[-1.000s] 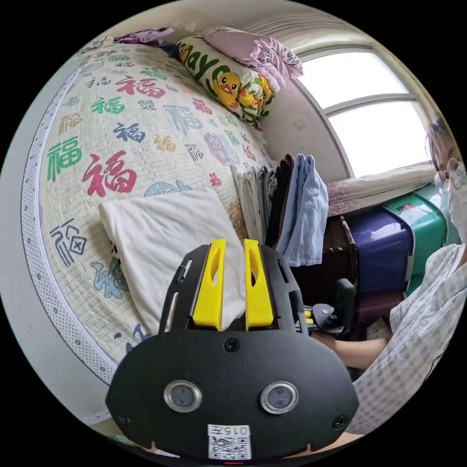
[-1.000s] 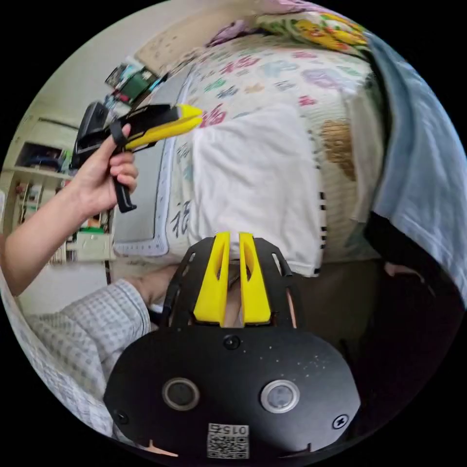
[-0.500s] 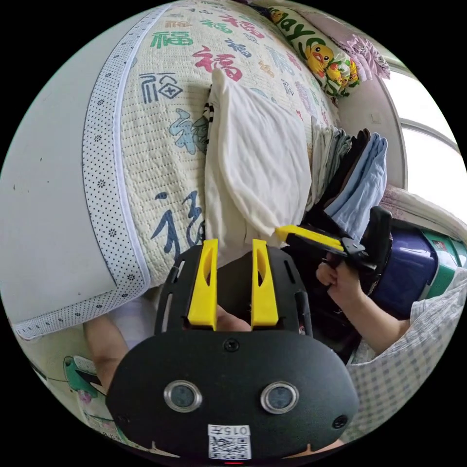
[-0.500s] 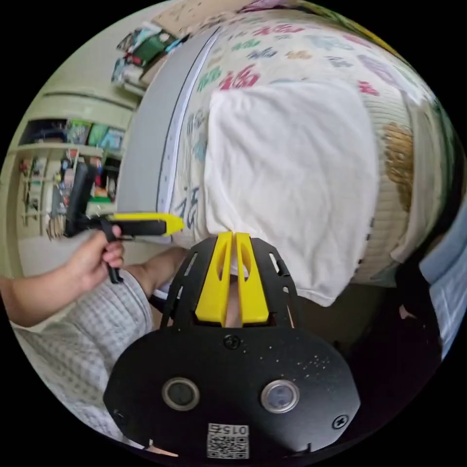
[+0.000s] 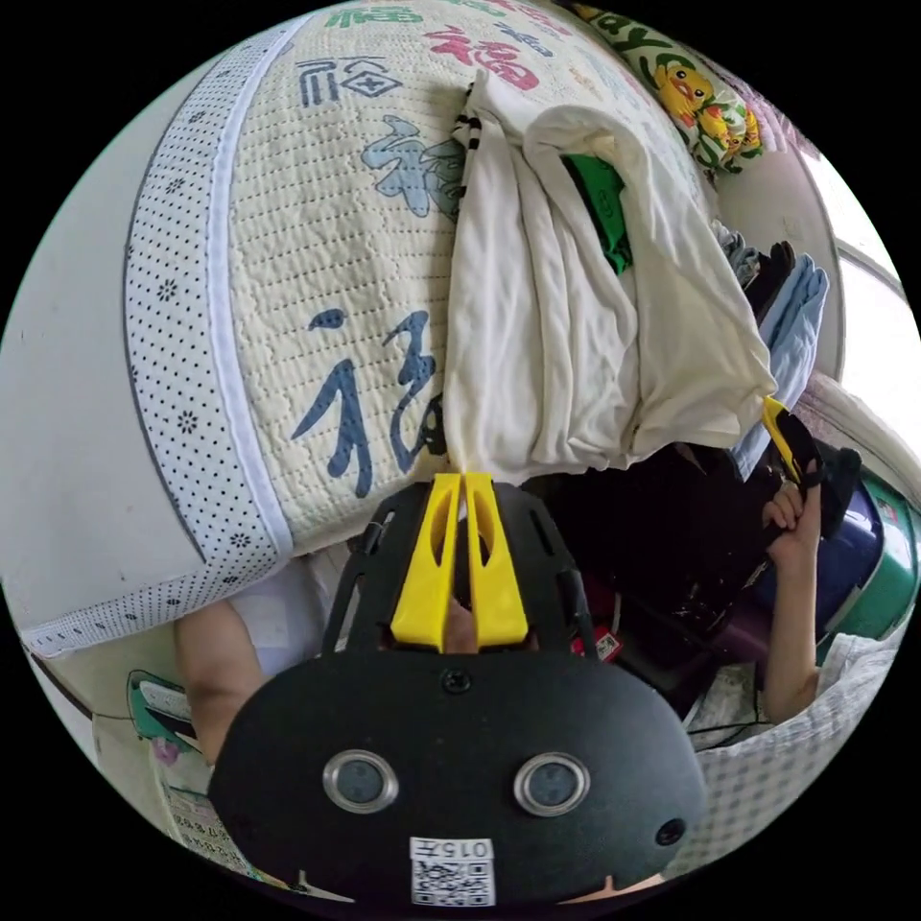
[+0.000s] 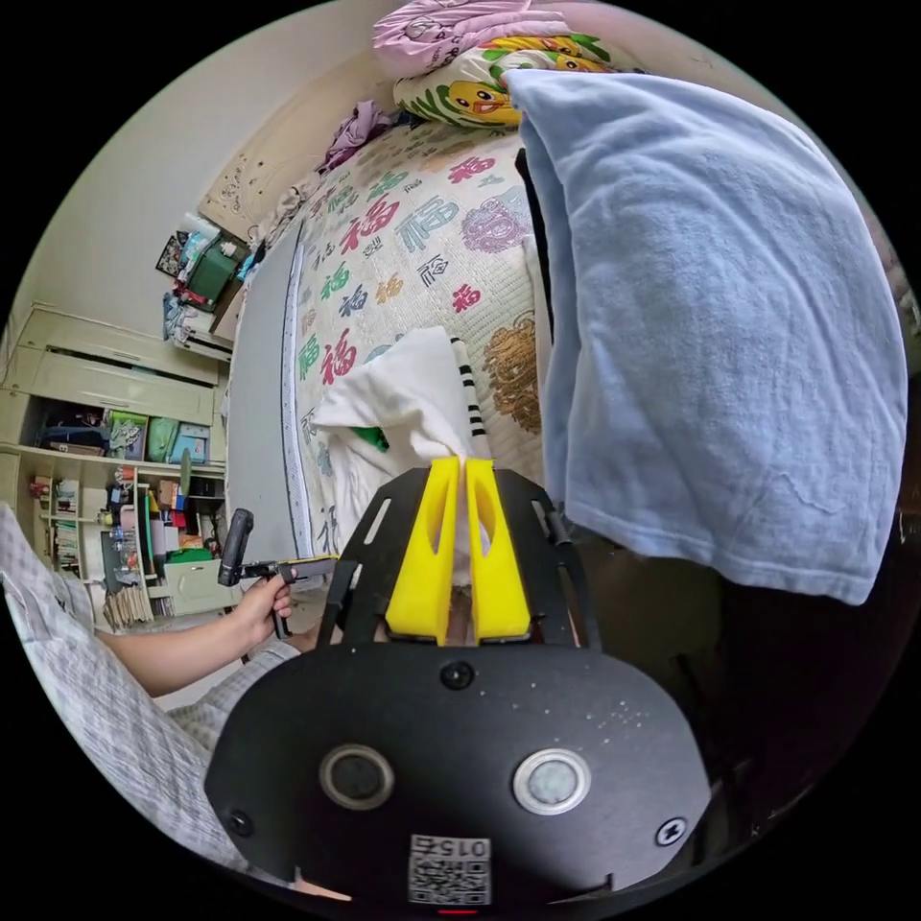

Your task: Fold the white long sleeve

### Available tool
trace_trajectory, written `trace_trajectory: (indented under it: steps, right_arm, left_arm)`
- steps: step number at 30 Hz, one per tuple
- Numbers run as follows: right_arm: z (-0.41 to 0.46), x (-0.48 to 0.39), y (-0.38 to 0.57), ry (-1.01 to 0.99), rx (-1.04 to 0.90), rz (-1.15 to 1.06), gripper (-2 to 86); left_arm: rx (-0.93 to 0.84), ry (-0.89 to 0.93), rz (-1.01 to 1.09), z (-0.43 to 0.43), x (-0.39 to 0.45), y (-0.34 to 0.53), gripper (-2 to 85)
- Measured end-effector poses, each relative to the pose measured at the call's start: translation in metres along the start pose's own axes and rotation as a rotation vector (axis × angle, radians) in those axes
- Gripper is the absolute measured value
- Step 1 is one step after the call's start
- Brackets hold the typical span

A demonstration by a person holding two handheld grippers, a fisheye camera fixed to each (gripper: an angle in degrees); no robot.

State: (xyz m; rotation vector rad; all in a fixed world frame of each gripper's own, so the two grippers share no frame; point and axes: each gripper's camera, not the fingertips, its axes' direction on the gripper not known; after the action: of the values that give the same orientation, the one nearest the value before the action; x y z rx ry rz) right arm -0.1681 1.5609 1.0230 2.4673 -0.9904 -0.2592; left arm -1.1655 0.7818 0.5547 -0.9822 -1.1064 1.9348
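1. The left tongs (image 5: 463, 477) sit at the near edge of the bed, their yellow jaws pressed together on the near corner of the white long sleeve (image 5: 537, 317).
2. The right tongs (image 6: 462, 467) are likewise squeezed shut on white cloth, pinching the shirt's other near corner; in the left gripper view they (image 5: 772, 414) hold that corner out past the bed's edge, gripped in a hand (image 5: 794, 513).
3. The shirt hangs stretched between the two tongs, its near hem running from one to the other.
4. Its long axis runs away from the tongs, up over the bed (image 5: 288, 288), with a green patch (image 5: 600, 206) showing inside the lifted fold.
5. Just beside the right tongs hangs a light blue towel (image 6: 710, 317), and a duck-print pillow (image 6: 480, 91) lies at the bed's far end.
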Motion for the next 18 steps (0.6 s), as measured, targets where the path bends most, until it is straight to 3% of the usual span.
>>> trace_trajectory:
  steps: [4,13,18]
  right_arm:
    - [-0.013,-0.003,0.017,-0.066,0.022,0.022,0.0]
    - [-0.112,-0.027,0.049,-0.331,0.175,-0.068,-0.1]
    - [-0.162,-0.051,0.068,-0.462,0.258,-0.116,-0.2]
  left_arm:
    - [0.050,0.062,0.067,-0.029,-0.020,0.018,-0.6]
    - [0.345,0.465,0.256,-0.163,-0.080,0.085,-0.9]
    - [0.508,0.638,0.363,-0.268,-0.154,0.134,-0.9]
